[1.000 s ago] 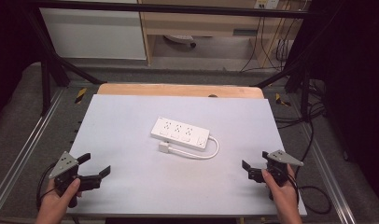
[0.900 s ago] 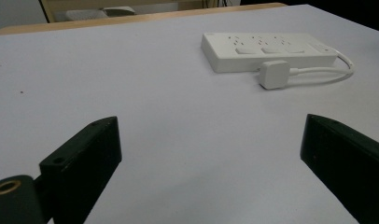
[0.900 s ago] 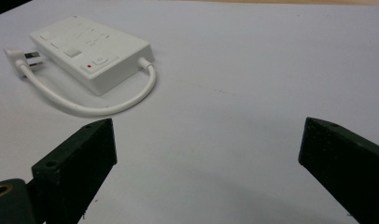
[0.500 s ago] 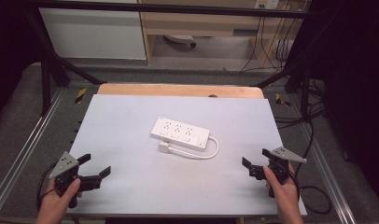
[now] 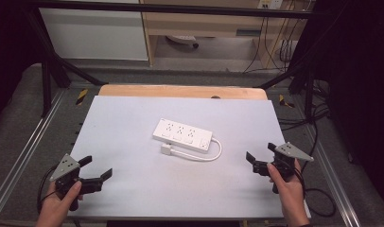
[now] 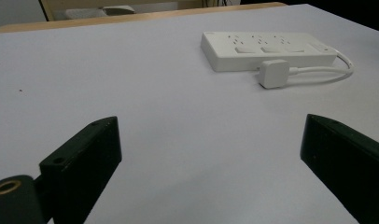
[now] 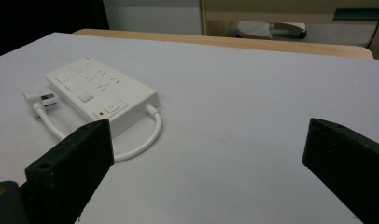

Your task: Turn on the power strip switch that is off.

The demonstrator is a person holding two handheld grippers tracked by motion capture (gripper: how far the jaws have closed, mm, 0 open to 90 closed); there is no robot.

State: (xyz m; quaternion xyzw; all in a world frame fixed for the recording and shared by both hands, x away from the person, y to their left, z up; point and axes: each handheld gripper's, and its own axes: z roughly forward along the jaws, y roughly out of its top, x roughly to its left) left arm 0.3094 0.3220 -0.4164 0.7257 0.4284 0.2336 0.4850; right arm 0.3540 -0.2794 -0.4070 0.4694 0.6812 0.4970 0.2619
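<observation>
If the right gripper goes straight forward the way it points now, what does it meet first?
Probably the cord of the white power strip. The right gripper, jaws open, points left across the bare table toward it; depth is uncertain.

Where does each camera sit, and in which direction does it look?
High view: above the person's side, facing forward and down on the table; both hands show, with the left gripper and right gripper.
Left gripper view: on the left gripper, low over the table, facing the power strip and its plug; its two open jaws show.
Right gripper view: on the right gripper, facing the power strip's switch end; its open jaws show.
Shared: all three show the power strip and its cord.
</observation>
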